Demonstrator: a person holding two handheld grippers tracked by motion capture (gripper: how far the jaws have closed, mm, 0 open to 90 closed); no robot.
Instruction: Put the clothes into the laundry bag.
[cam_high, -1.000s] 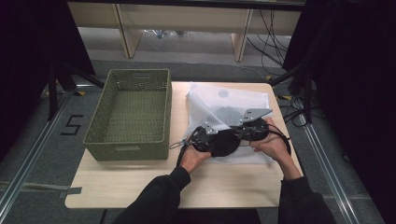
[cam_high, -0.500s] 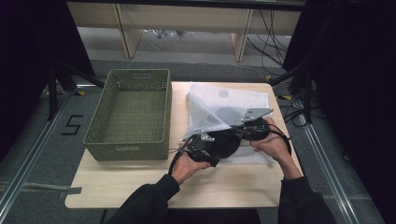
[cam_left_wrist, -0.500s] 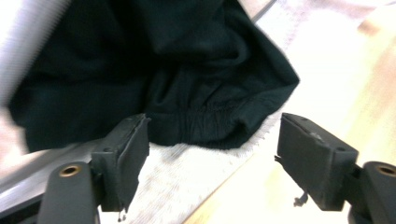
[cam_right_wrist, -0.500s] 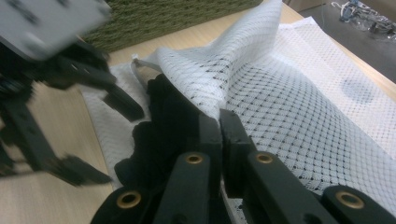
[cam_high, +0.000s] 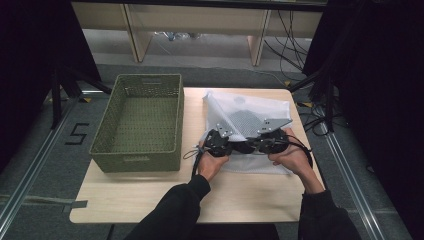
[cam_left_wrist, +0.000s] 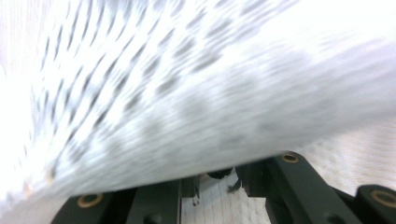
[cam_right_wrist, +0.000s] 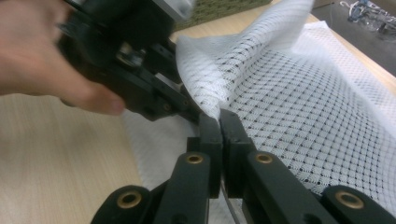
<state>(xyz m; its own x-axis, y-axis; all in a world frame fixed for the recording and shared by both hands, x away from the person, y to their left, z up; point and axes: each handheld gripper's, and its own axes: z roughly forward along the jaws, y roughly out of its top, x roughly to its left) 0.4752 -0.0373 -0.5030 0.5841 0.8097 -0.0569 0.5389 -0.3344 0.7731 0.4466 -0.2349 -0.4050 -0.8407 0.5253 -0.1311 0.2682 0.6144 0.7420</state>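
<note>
While both hands meet near the front edge of the pale wood-grain desk (cam_high: 150, 200), a white mesh bag (cam_high: 250, 112) lies spread flat on its right half, its open netting showing small dark diamond holes over a grey rounded patch inside. The right claw (cam_right_wrist: 219, 122) has its two black jaws pressed together on a raised fold of the mesh, the fabric peaking upward from the pinch; brass-coloured rivets dot the jointed links below. Just beside it, the left claw (cam_right_wrist: 187, 109) reaches into the same fold from the opposite side, a hand (cam_right_wrist: 42, 56) wrapped round its blocky black body. In the left gripper view the mesh hangs blurred and close over the jaws, so I cannot tell whether they are apart or closed. To the left of the bag stands an olive-green woven basket (cam_high: 137, 155), rectangular with slanted walls and handle slots, near the bag but apart from it. Dark sleeves (cam_high: 170, 215) come in from below.
</note>
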